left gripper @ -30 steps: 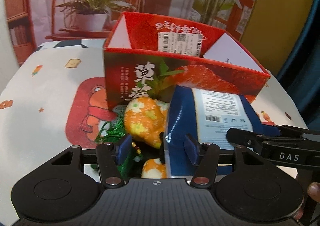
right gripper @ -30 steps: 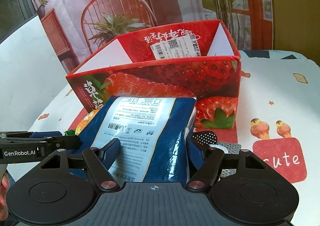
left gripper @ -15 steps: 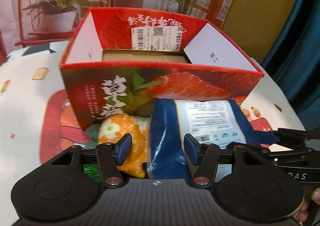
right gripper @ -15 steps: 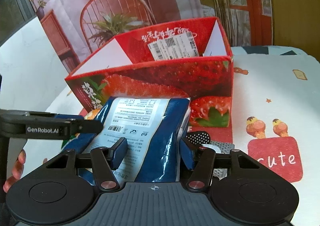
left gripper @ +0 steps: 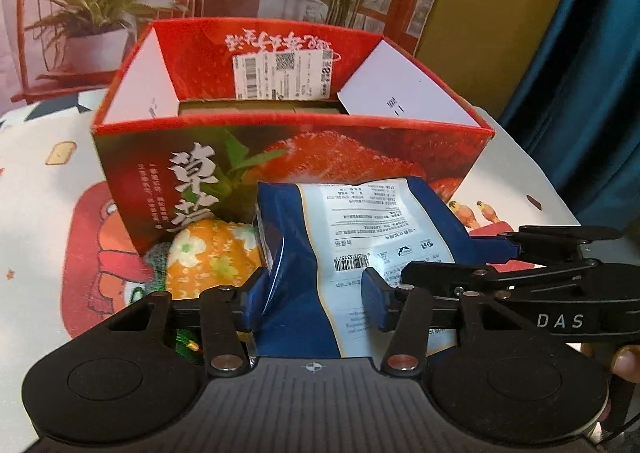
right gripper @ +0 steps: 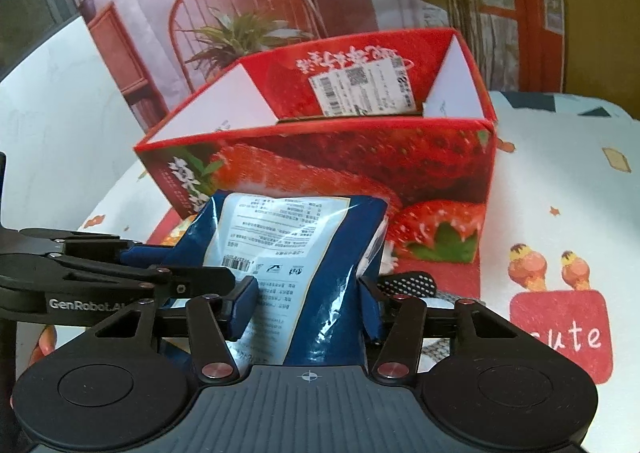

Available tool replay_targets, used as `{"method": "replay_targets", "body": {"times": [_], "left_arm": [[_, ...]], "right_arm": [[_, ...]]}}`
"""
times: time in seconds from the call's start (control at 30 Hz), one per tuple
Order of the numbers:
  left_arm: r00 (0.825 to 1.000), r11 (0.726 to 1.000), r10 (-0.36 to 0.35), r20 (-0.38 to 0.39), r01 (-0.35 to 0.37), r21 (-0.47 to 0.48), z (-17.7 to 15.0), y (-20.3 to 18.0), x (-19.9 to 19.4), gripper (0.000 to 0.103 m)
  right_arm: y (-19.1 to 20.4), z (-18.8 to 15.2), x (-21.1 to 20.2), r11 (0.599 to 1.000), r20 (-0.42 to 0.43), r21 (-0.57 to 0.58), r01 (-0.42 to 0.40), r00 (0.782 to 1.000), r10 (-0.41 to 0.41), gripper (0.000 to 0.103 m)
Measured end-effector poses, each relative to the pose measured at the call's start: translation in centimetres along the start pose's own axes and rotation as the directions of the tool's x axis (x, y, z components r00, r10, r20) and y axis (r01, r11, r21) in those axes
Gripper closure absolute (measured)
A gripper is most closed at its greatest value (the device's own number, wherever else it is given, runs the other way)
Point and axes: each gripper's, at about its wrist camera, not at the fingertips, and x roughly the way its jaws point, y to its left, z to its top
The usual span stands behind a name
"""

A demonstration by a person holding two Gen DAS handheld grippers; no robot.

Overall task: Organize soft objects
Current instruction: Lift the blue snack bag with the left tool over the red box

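The left gripper (left gripper: 314, 293) is closing, its blue pads pressing both sides of the blue snack bag (left gripper: 344, 253), which crumples between them. The right gripper (right gripper: 306, 303) is closing too, its pads squeezing the same bag from the other side, so each gripper shows beside the other. Just beyond the fingertips stands the open strawberry box (left gripper: 288, 157). Left of the left gripper lies an orange floral plush (left gripper: 208, 257).

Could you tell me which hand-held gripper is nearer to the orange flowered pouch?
Left. The left hand-held gripper sits right beside the orange pouch; the right hand-held gripper is across the blue bag.
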Motion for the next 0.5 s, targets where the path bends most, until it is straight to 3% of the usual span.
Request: {"method": "replay_targets", "body": {"times": [0.5], "left_arm": [[0.988, 1.0, 0.007, 0.154, -0.002, -0.029, 1.5, 0.7, -5.9, 0.05]], "right_arm": [[3.2, 2.7, -2.7, 0.996, 0.091, -0.083, -0.04, 0.995, 0.048, 0.058]]}}
